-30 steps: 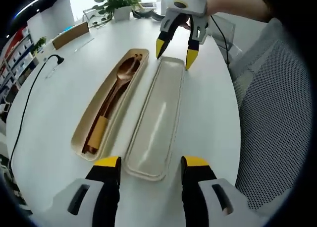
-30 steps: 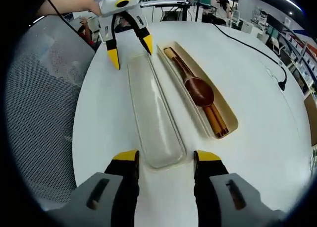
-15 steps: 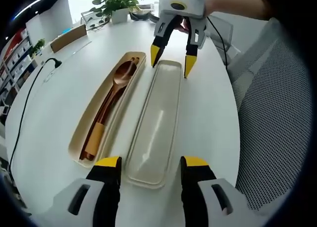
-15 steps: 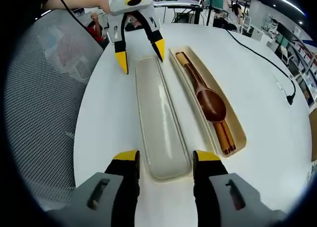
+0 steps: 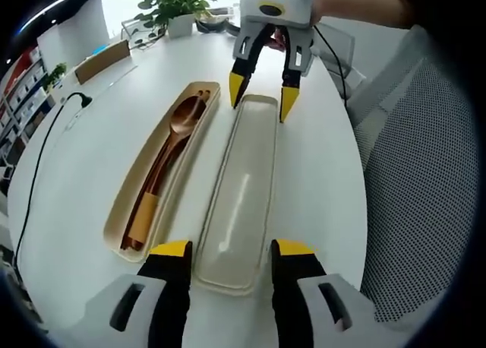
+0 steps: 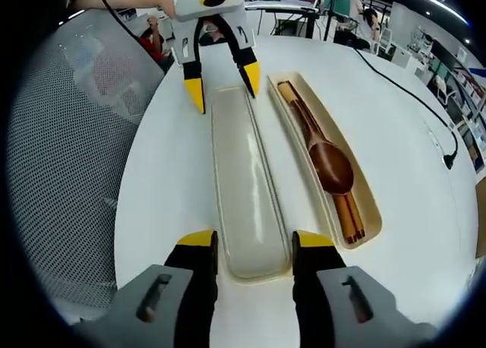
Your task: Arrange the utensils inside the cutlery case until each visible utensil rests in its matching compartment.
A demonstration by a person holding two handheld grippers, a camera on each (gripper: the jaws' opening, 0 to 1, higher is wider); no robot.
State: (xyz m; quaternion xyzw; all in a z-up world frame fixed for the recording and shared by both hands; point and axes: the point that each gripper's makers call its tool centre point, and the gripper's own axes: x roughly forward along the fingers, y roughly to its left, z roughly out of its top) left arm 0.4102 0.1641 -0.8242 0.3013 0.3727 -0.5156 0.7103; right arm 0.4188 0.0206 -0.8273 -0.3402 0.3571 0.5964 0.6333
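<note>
Straddling the long, smooth beige lid [image 5: 237, 200], both claws [image 5: 230, 251] [image 6: 254, 240] stand apart.

You have brought both grippers in on the lid [image 5: 237, 200] since a second ago. Your left gripper [image 5: 229, 251] then stood short of the lid's near end; its open jaws now straddle that end, one yellow tip on each side. Your right gripper [image 5: 259, 93] hovered just beyond the lid's far end; its spread tips now bracket that end. In the right gripper view the same closing-in shows: your right gripper's [image 6: 250, 242] jaws now flank the lid's [image 6: 244, 185] end.
</note>
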